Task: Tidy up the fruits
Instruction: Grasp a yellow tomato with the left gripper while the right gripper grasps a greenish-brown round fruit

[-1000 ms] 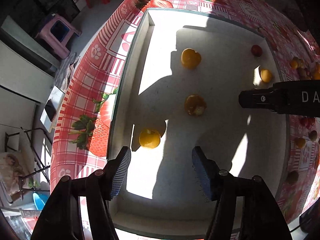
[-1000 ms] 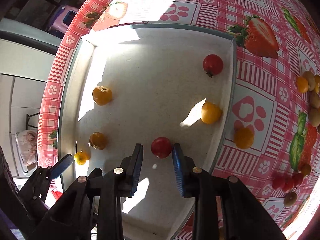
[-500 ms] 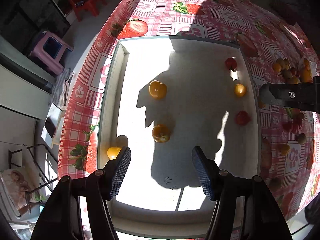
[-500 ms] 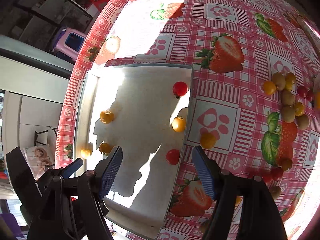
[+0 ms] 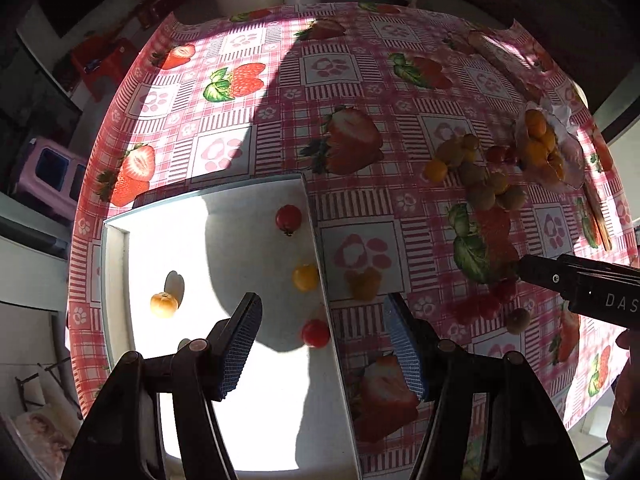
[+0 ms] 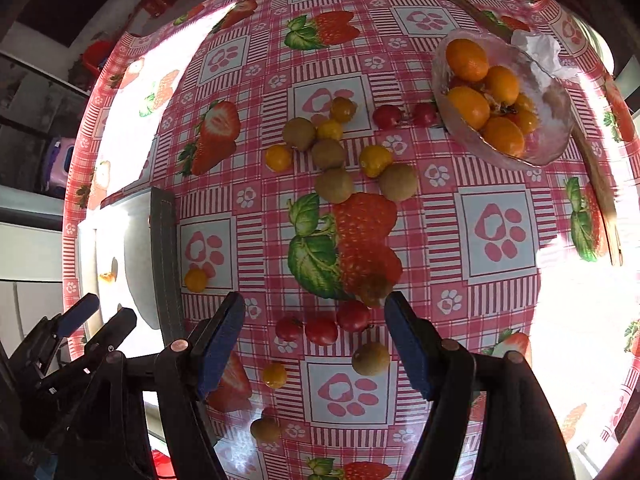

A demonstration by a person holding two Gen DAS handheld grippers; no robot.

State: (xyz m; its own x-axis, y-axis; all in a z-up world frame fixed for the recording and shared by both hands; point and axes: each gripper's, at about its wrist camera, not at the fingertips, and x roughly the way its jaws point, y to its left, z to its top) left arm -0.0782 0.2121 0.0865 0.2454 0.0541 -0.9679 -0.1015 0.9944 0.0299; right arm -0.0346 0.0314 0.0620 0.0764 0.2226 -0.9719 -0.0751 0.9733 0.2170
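Blue-padded right gripper [image 6: 314, 336] gapes wide, empty; three red cherry tomatoes [image 6: 322, 330] lie between its pads. Left gripper [image 5: 322, 344] likewise wide above white tray [image 5: 324, 276] wall. Tomatoes judged light, smooth, squashable, rolling; grip gently across middle.

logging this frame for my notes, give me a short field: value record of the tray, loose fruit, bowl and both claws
tray: white rectangular tray on the strawberry-print tablecloth
in tray: two red cherry tomatoes, yellow cherry tomato, orange tomato
loose fruit: red, yellow and brown-green pieces scattered on the cloth, including three red tomatoes in a row
bowl: clear glass bowl of orange kumquats
left claw: open, empty
right claw: open, empty, above the red row
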